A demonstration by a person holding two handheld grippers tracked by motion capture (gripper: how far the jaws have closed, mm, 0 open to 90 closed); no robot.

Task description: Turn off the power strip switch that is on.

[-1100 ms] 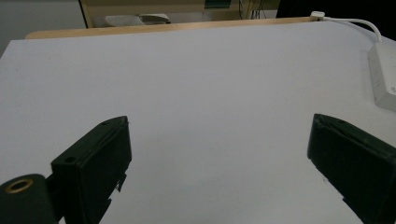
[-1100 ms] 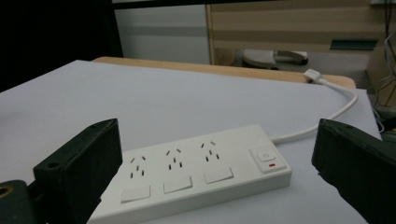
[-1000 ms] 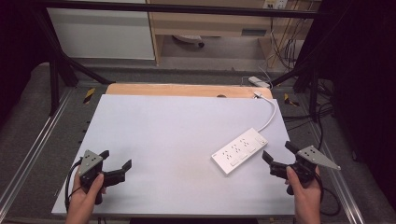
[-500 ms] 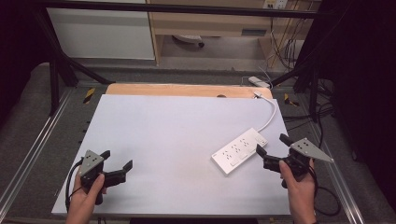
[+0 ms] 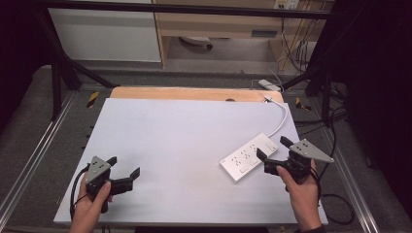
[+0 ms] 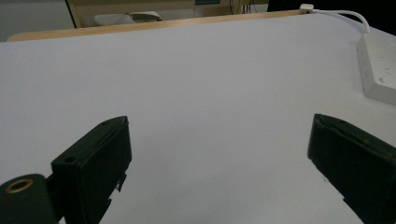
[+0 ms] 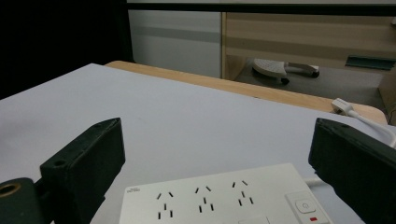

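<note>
Bottom left of the high view: left tool (image 5: 125,173) held low over the white counter (image 5: 184,145), jaws spread wide, nothing between them. Hand (image 5: 90,206) wraps its body; grey plate sits on top, cable loops off to the left.

Left gripper view confirms it: both black jaws released, bare counter surface between them. Power strip (image 6: 378,67) sits at the right edge of that frame, well apart from these jaws.

Lower right of the high view: right tool (image 5: 273,154) also released, jaws wide apart, pointing up-left at the near end of the power strip (image 5: 249,156). One jaw tip is right at the strip's edge, the other lies beyond its switch end. Can't tell from above whether either touches. Right hand (image 5: 302,191) comes in from the bottom edge.

Right gripper view: power strip (image 7: 224,198) lies flat at bottom centre, between the two open jaws. Three socket groups face up; switch with a red mark at the lower right. Jaws not clamped on it.

Further back in the high view: strip runs diagonally, lower left to upper right, near the counter's right edge. Its white cord (image 5: 281,119) curves up from the far end to a plug (image 5: 268,99) at the counter's back edge, by the wooden strip (image 5: 189,93).

Top of frame: cabinet (image 5: 218,24) and loose cables on the floor.
</note>
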